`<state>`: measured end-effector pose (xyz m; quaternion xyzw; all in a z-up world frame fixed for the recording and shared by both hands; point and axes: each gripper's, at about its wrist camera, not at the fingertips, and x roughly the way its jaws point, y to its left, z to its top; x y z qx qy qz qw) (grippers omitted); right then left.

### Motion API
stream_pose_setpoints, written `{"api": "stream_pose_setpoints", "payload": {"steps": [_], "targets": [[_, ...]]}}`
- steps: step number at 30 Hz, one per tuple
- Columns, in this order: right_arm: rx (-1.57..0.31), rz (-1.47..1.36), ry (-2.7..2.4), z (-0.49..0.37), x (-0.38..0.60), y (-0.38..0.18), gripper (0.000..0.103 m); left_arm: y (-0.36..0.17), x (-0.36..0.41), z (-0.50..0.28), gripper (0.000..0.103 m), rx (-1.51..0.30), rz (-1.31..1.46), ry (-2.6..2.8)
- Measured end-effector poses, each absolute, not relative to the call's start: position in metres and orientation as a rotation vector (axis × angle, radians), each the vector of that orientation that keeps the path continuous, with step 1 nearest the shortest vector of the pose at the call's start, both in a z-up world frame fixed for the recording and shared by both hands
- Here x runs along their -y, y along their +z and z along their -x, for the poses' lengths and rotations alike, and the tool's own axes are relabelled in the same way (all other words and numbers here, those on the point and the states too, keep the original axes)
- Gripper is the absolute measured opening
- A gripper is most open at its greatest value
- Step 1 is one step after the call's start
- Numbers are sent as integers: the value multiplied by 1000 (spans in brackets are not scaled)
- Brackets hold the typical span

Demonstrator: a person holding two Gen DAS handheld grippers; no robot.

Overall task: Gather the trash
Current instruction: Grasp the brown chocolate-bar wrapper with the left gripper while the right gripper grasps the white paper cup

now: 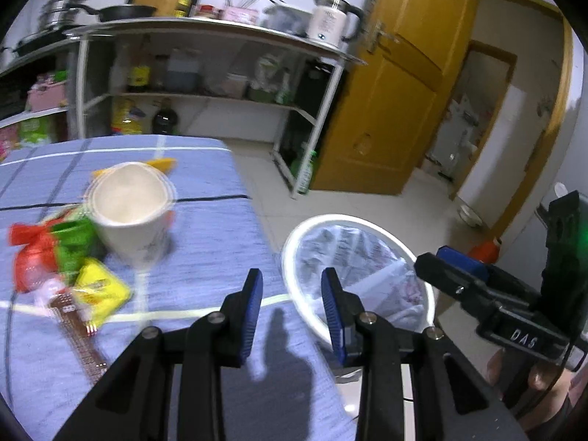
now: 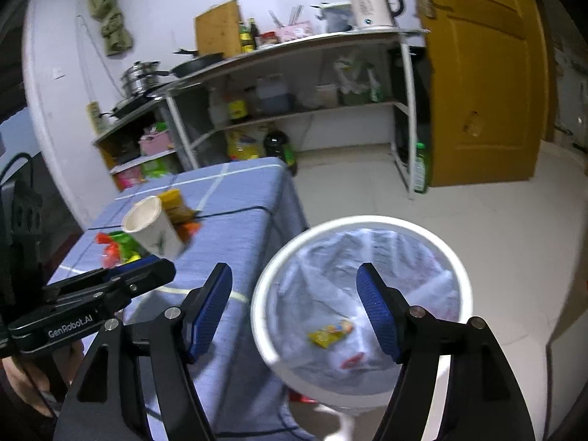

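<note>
Right wrist view: my right tongs (image 2: 294,308) stand wide apart with nothing between the blue pads, hanging over the round white bin lined with a pale plastic bag (image 2: 455,279). Down in the bag lie a small yellow wrapper (image 2: 329,333) and a red-and-white scrap (image 2: 351,361). The bin stands on the tiled floor just beside the near right edge of the surface covered in blue checked cloth (image 2: 235,242). My left tongs (image 2: 147,268) reach in from the left above that surface.

In the left wrist view my left tongs (image 1: 292,308) are partly open and grip nothing; they hang over the right edge of the surface, the bin (image 1: 294,242) behind the right pad. Toward the left edge lie a brown printed wrapper (image 1: 79,330), a yellow packet (image 1: 99,288), and green (image 1: 75,240) and red crumpled wrappers (image 1: 31,253), all bunched together. Just beyond them stands a white paper cup (image 1: 128,217), upright and blurred, with another yellow wrapper (image 1: 161,163) behind it. Farther off, a metal shelf rack (image 1: 220,66) carries a white kettle (image 1: 330,22).
</note>
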<state>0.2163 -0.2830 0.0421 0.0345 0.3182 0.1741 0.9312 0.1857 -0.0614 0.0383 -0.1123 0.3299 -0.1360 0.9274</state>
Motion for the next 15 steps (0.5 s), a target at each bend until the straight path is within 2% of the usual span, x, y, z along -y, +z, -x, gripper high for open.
{"api": "stream_pose_setpoints", "payload": {"steps": [8, 10, 11, 15], "targets": [[-635, 57, 491, -216, 210, 41, 71, 31, -4, -163, 35, -652, 254, -127], [-642, 80, 521, -221, 194, 38, 71, 25, -18, -161, 44, -664, 267, -96], [-646, 89, 538, -224, 186, 36, 71, 22, -25, -160, 53, -667, 277, -84], [-656, 136, 600, -235, 155, 32, 71, 7, -49, -161, 56, -696, 312, -21]]}}
